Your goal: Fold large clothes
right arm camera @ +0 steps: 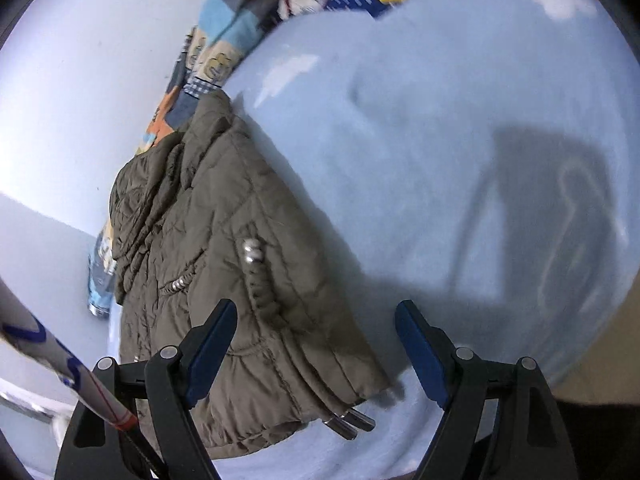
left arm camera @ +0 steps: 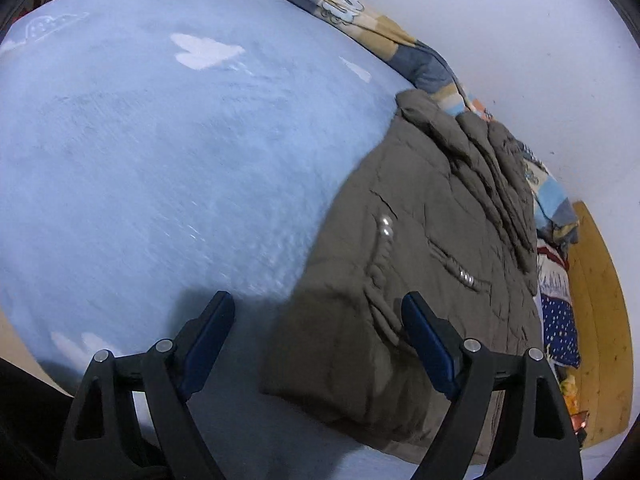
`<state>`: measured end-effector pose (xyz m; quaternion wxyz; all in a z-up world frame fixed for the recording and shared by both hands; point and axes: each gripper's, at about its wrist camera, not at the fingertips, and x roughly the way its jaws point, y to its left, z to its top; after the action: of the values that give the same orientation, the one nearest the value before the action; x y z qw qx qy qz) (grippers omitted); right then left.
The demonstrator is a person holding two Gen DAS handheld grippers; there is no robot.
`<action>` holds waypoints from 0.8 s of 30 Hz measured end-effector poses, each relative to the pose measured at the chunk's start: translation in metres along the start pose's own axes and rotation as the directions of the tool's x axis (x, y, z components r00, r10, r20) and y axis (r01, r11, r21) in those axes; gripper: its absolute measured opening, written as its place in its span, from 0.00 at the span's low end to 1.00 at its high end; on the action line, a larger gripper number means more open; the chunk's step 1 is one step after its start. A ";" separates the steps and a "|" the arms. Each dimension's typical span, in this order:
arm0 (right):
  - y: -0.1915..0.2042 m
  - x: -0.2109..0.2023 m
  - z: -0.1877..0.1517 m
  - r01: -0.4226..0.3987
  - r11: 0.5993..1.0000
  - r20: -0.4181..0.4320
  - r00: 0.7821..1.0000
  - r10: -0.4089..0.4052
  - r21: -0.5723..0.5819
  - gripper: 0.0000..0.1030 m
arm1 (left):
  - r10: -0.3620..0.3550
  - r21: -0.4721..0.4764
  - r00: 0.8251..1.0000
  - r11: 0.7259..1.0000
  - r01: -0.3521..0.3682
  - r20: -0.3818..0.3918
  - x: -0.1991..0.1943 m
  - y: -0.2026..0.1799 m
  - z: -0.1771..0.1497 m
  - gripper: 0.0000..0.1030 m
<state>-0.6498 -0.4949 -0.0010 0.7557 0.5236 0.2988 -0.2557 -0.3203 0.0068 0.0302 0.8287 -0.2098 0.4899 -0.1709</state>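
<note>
An olive-brown padded jacket (left arm camera: 424, 252) lies folded into a compact bundle on a light blue bed sheet (left arm camera: 160, 160), near the wall side. It also shows in the right wrist view (right arm camera: 224, 248), with metal cord ends (right arm camera: 352, 424) sticking out at its near edge. My left gripper (left arm camera: 320, 320) is open and empty, hovering above the jacket's near corner. My right gripper (right arm camera: 316, 328) is open and empty above the jacket's near edge.
A patchwork quilt (left arm camera: 360, 20) is bunched along the white wall (left arm camera: 520, 60). A dark blue dotted cloth (left arm camera: 560, 328) and a wooden board (left arm camera: 600, 300) lie beyond the jacket. A striped pole (right arm camera: 60, 364) crosses the right wrist view's lower left. The quilt (right arm camera: 224, 40) appears there too.
</note>
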 end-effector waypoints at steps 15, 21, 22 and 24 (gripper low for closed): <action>0.058 0.023 -0.050 -0.140 0.969 -0.072 0.989 0.127 -0.204 0.29 | -0.009 0.301 0.998 0.954 -0.011 0.065 0.010 -0.071 -0.047 0.70; 0.085 0.023 -0.056 -0.026 0.925 0.017 0.999 0.036 -0.379 0.31 | 0.081 0.408 0.988 0.904 -0.128 0.131 0.019 -0.083 -0.056 0.63; 0.082 0.032 -0.056 -0.026 0.930 -0.008 1.000 0.025 -0.366 0.38 | 0.096 0.420 0.986 0.896 -0.145 0.136 0.022 -0.086 -0.058 0.65; 0.073 0.044 -0.050 -0.039 0.945 -0.045 0.999 0.026 -0.326 0.54 | 0.128 0.437 0.981 0.881 -0.179 0.144 0.027 -0.087 -0.061 0.68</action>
<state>-0.5778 -0.4272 0.0004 0.8298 0.4013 0.3437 -0.1797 -0.3683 -0.0916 0.0292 0.8916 0.0172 0.4054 -0.2011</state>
